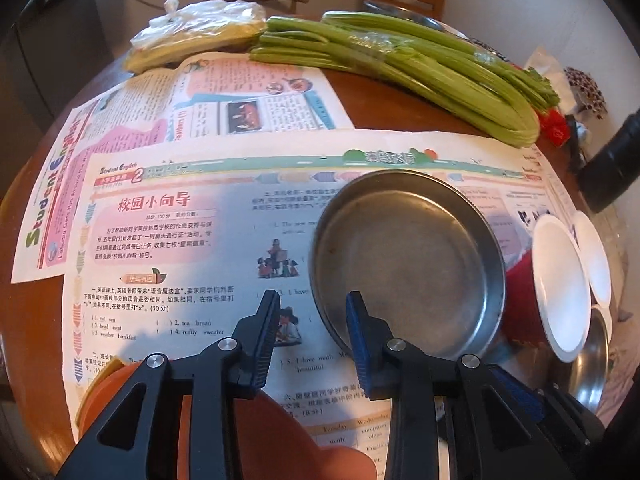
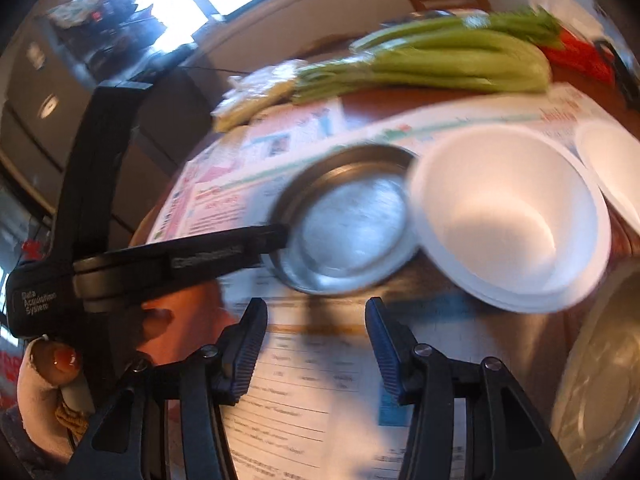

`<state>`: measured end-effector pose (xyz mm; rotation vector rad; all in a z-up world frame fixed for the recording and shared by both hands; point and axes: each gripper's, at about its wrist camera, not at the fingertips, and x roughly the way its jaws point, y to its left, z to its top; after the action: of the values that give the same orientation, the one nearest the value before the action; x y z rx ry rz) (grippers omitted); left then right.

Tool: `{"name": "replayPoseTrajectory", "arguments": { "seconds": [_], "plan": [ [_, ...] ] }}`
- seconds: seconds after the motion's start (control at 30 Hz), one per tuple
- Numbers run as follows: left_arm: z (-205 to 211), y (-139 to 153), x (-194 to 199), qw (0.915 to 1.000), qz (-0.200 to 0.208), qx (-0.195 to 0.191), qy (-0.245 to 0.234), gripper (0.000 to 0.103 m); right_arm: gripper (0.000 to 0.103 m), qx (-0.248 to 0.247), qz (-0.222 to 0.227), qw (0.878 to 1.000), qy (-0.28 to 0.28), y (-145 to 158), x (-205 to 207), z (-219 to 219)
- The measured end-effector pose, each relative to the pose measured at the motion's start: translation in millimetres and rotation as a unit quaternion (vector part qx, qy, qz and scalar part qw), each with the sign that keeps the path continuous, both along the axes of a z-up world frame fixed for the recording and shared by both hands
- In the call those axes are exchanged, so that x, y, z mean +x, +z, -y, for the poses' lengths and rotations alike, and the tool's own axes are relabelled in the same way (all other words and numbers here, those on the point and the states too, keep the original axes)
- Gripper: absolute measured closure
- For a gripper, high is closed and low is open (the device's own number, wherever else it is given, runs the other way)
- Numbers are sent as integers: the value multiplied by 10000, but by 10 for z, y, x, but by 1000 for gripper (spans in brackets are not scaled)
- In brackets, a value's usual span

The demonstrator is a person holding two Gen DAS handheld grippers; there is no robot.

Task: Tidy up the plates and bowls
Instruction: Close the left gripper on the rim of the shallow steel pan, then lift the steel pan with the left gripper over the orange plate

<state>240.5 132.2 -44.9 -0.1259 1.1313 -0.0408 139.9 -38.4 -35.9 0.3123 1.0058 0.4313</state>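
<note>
A round steel plate (image 1: 416, 256) lies on newspaper in the middle of the table. My left gripper (image 1: 314, 300) is shut on its near-left rim, with the blue pad inside the wall and the black pad outside. In the right wrist view one left finger (image 2: 240, 244) reaches the blurred steel plate (image 2: 348, 224) from the left. My right gripper (image 2: 316, 308) hovers open over the paper, nothing between its pads. A white bowl (image 2: 508, 216) sits just right of the plate, a second white bowl (image 2: 612, 168) behind it. They also show as white bowls (image 1: 560, 288) at the right edge.
A large steel basin (image 2: 600, 360) sits near right. Orange plates (image 1: 104, 384) lie at the near-left edge. Celery (image 1: 400, 64) and a plastic bag (image 1: 200, 32) fill the far side. Newspaper (image 1: 160, 240) covers the brown table. A hand (image 2: 176, 320) holds the left gripper.
</note>
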Motion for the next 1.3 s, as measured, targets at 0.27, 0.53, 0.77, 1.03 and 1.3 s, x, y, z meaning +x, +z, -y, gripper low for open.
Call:
{"name": "replayPoseTrajectory", "arguments": {
  "seconds": [0.27,0.53,0.77,1.03,1.3],
  "plan": [
    [2,-79,173,9999,-85,-46,69,68,51,129,-117,9966,-800,-71,186,237],
    [16,-87,159,9997,55,-218,-44,80,52,-202,58,9968,-766,-128,469,72],
    [-29,-33,52,9997,192,-162,-19,80,51,-507,306,9968,-528,-111,454,-51],
    [-69,229,-151,9987,469,-188,34,80,51,-267,461,9978,-391,79,285,-32],
    [-193,522,-514,9969,733,-203,182,80,51,-160,692,9974,-119,336,36,-74]
  ]
}}
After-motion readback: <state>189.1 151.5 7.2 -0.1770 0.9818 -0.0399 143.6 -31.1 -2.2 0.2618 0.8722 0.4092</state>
